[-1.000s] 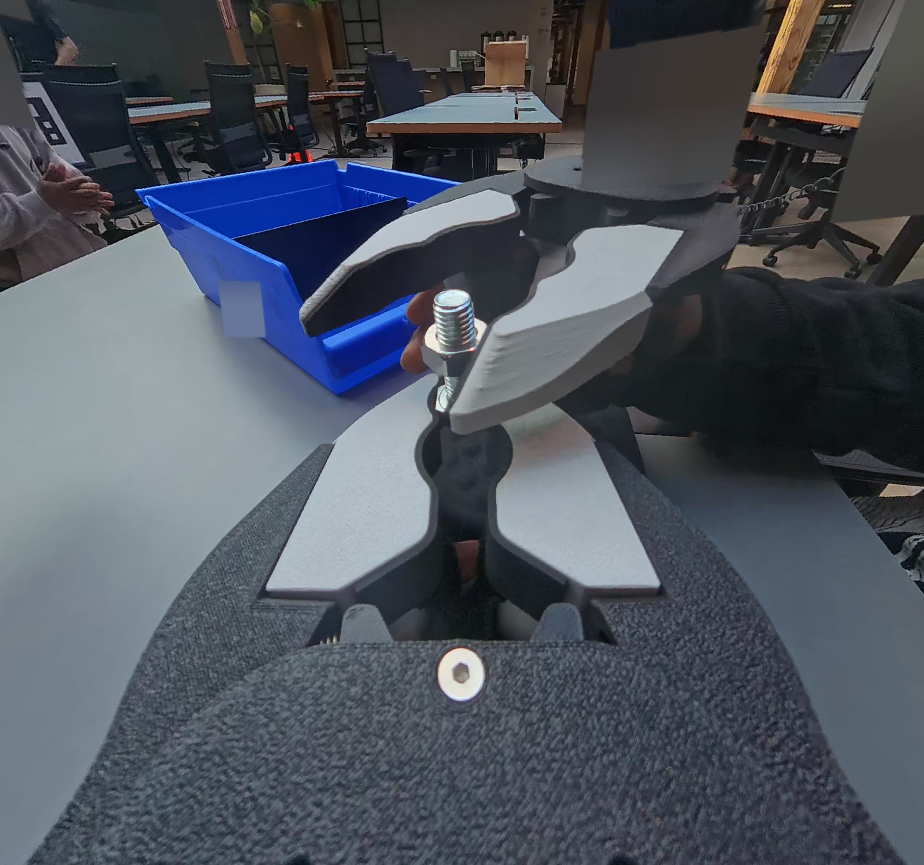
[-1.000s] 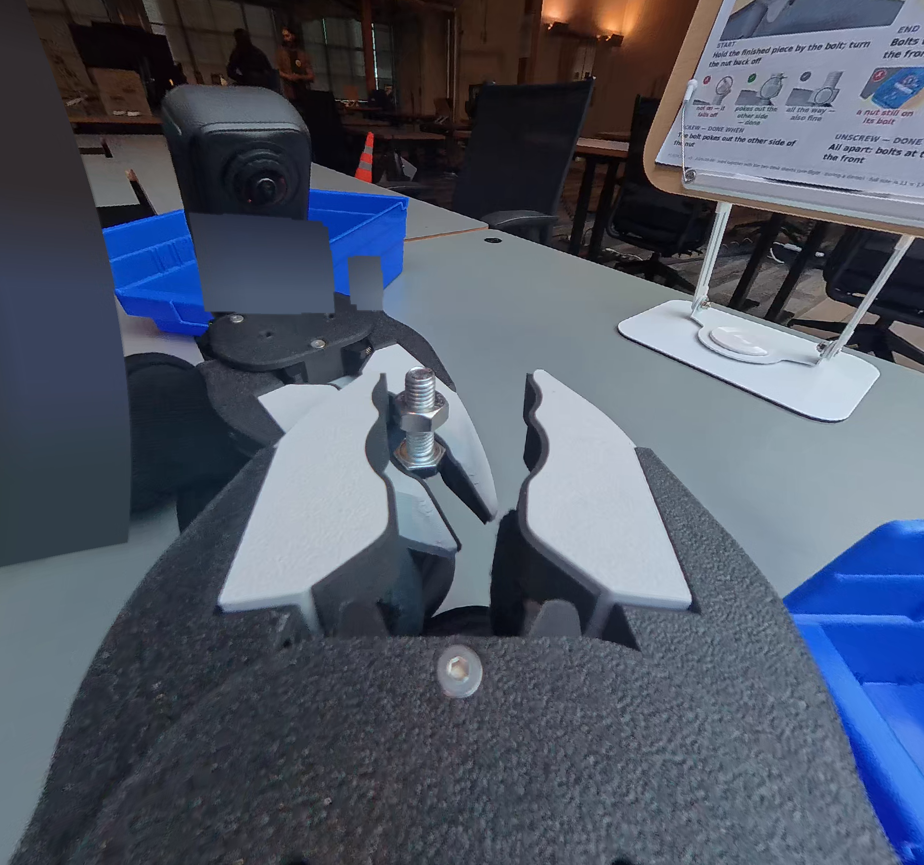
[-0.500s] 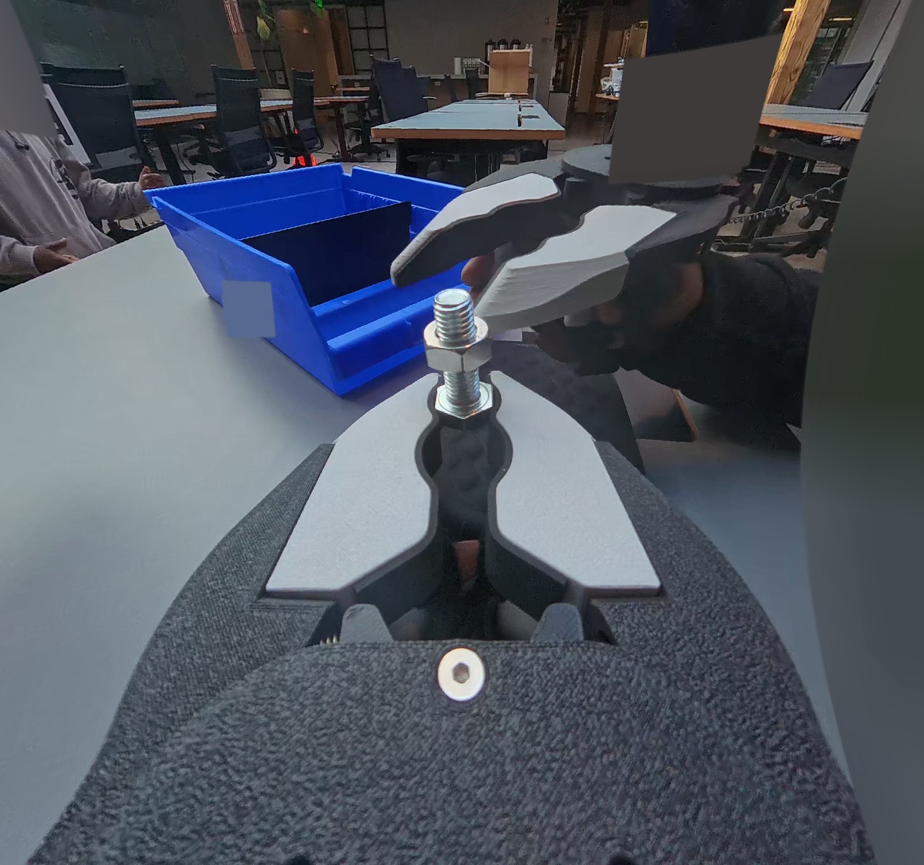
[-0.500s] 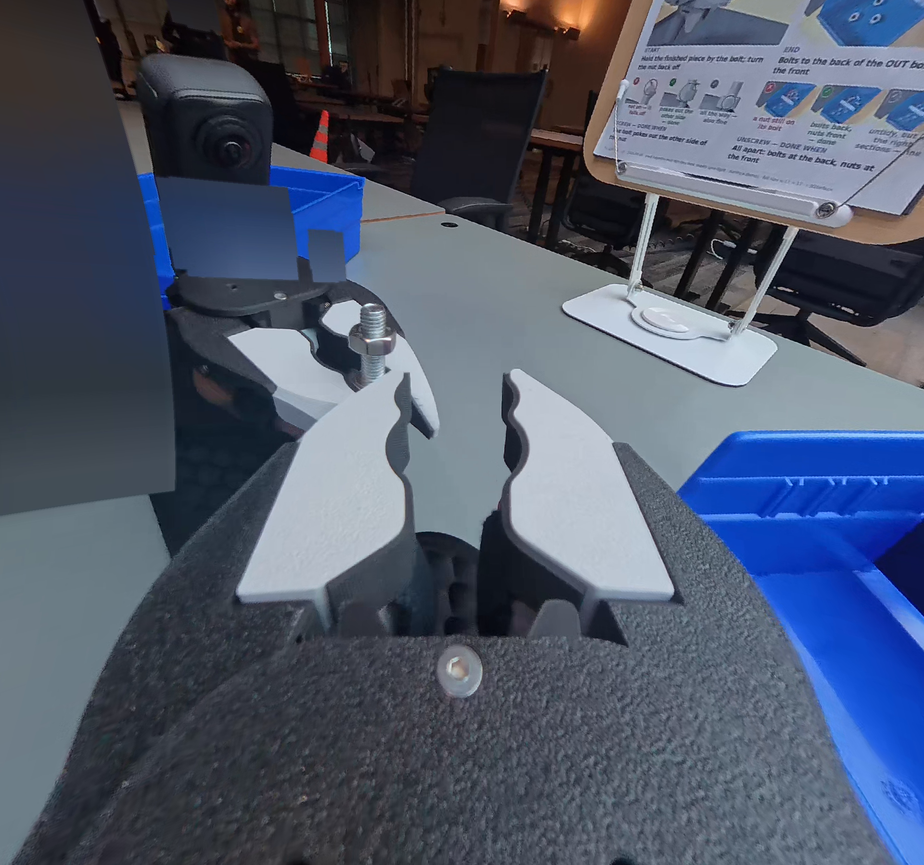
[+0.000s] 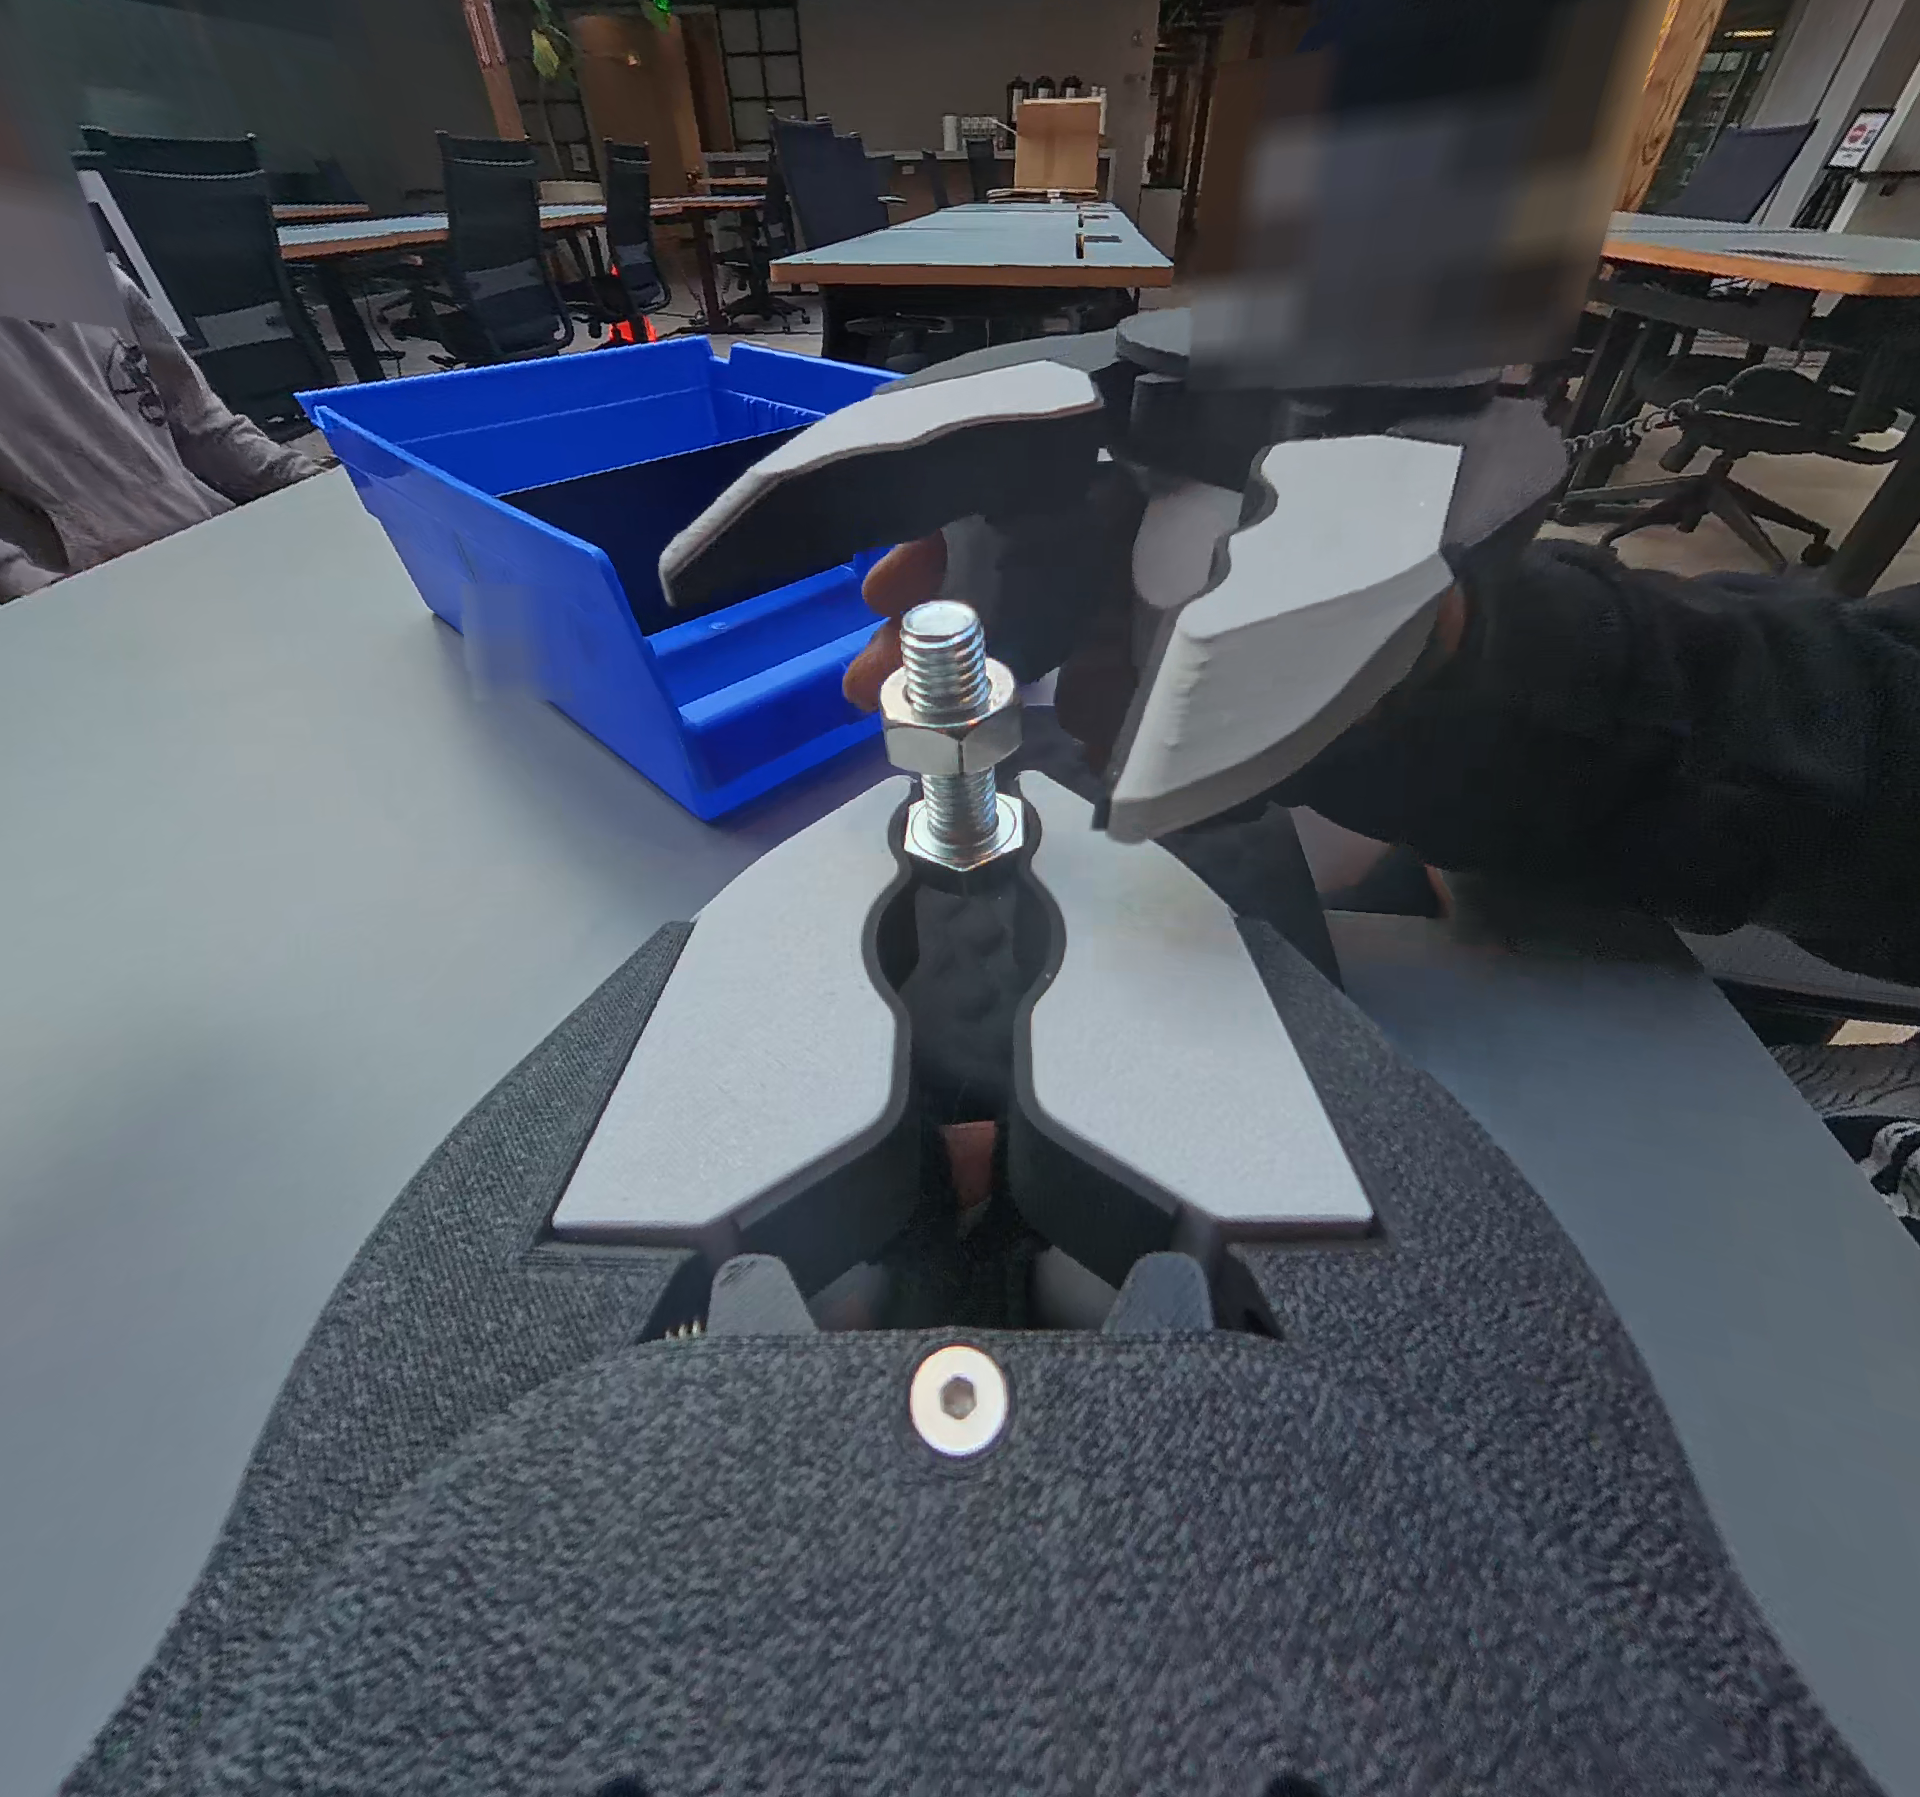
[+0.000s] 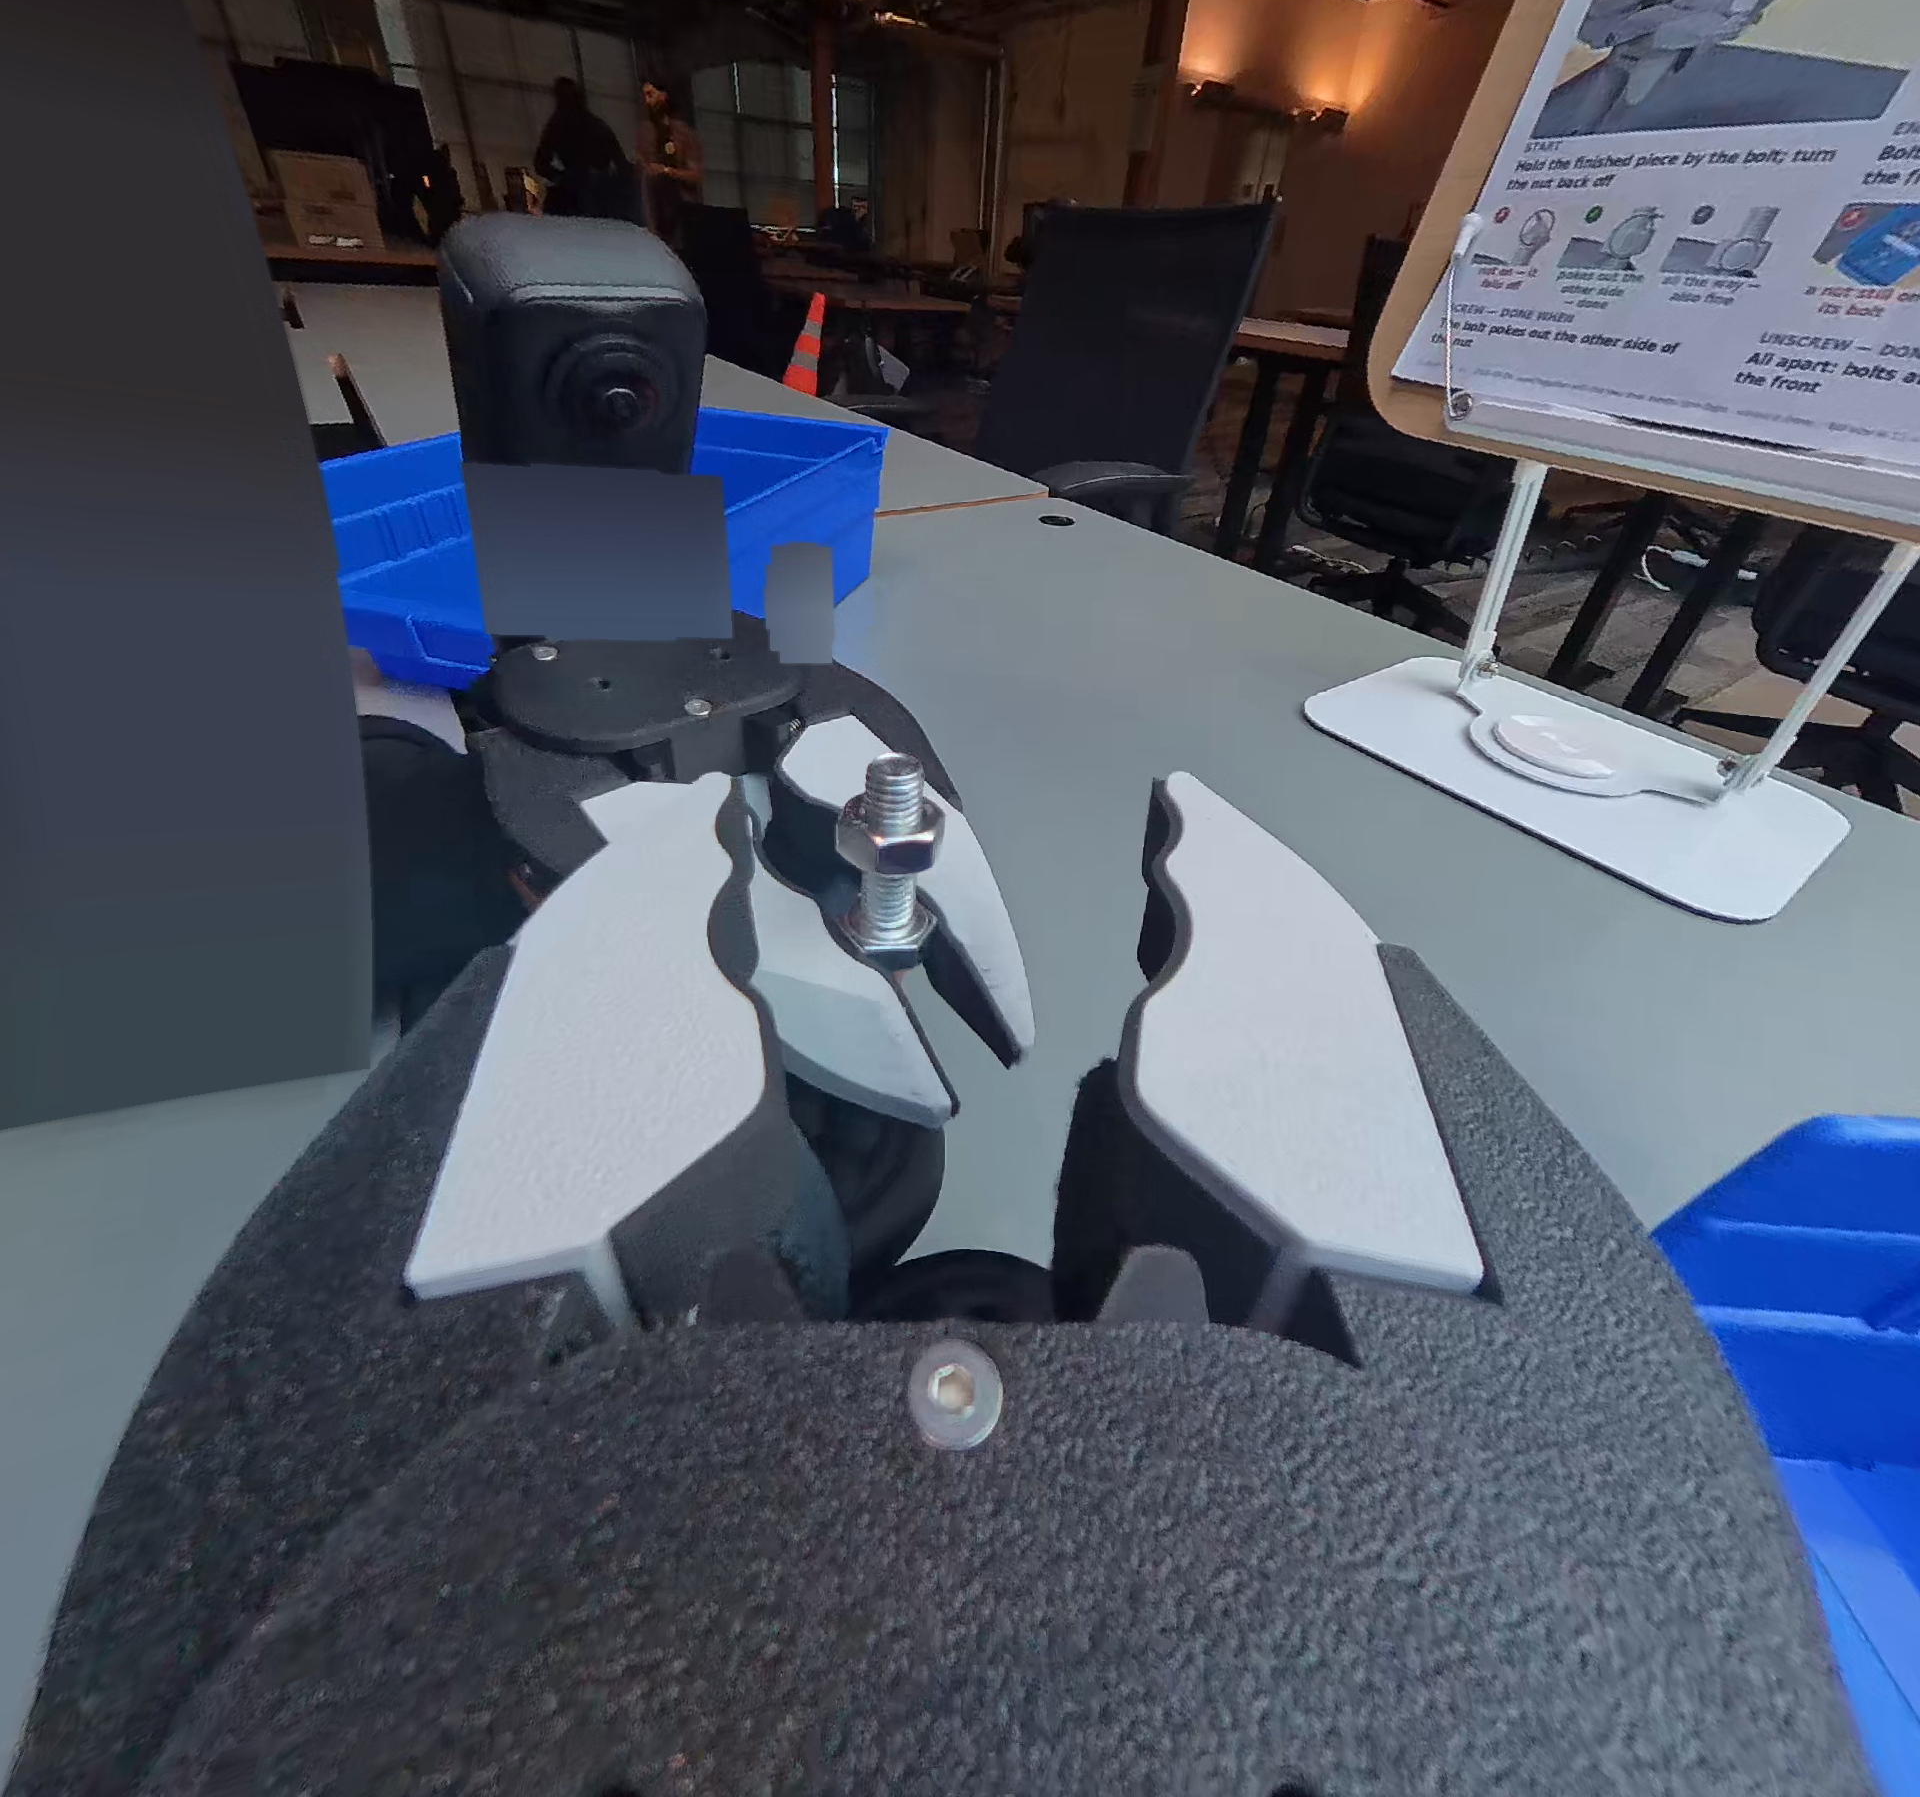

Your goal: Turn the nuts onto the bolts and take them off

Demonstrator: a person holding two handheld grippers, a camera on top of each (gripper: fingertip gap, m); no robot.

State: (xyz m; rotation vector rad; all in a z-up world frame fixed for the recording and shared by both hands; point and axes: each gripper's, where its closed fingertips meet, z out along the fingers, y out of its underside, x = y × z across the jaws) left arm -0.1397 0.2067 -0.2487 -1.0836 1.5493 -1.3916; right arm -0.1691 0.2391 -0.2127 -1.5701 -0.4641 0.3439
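My left gripper (image 5: 964,817) is shut on the head of a silver bolt (image 5: 943,651), which stands upright between its fingertips. A hex nut (image 5: 951,724) sits partway down the thread, a short gap above the head. My right gripper (image 6: 940,791) is open, with its fingers either side of the bolt (image 6: 894,890) and the nut (image 6: 891,838). The nut is nearer its left finger and neither finger touches it. In the left wrist view the right gripper (image 5: 894,698) reaches in from the right, held by a black-gloved hand (image 5: 1621,708). The left gripper (image 6: 971,1072) also shows in the right wrist view.
A grey table (image 5: 260,812) holds a blue bin (image 5: 520,521) behind the bolt. It also shows in the right wrist view (image 6: 416,552). A second blue bin (image 6: 1818,1332) sits at the near right. An instruction board's white stand (image 6: 1579,791) is at the far right. A seated person (image 5: 104,438) is at the table's left edge. Across from one pair of fingers to the other is roughly 5 cm.
My right gripper let go of the nut and pulled back from it. It has now come back open around the nut. My left gripper has kept hold of the bolt throughout.
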